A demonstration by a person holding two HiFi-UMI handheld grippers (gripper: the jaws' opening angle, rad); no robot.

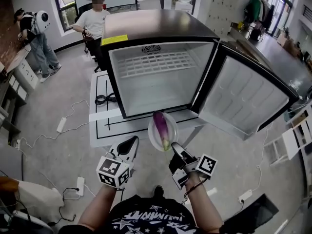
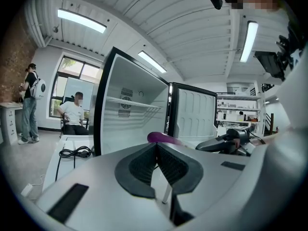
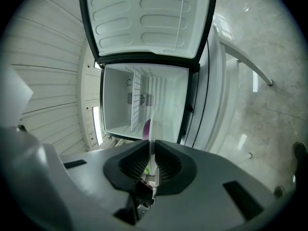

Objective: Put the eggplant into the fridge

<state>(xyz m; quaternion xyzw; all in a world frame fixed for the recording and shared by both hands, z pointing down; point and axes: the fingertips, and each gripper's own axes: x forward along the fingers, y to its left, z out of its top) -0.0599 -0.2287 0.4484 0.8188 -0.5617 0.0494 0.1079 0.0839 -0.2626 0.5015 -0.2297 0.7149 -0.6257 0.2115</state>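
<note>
Busy room, cables [image 1: 68, 118] across the floor. The fridge [image 1: 161, 67] stands open on a low white table [image 1: 99, 128]. Just before it, the right gripper [image 1: 174, 149] pinches the rim of what seems a plate [image 1: 154, 134] bearing the eggplant [image 1: 163, 126]. It looks light, smooth and apt to roll, so keep the plate level. The left gripper [image 1: 130, 143] is closed and empty.

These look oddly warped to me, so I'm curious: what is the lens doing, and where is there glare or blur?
Head view: the wide lens bows the fridge and its door; light is even. Left gripper view: dark round border, ceiling lights glare white, mosaic patch added afterwards. Right gripper view: rolled sideways, so the fridge looks tipped; the plate is a thin pale edge-on line.
</note>
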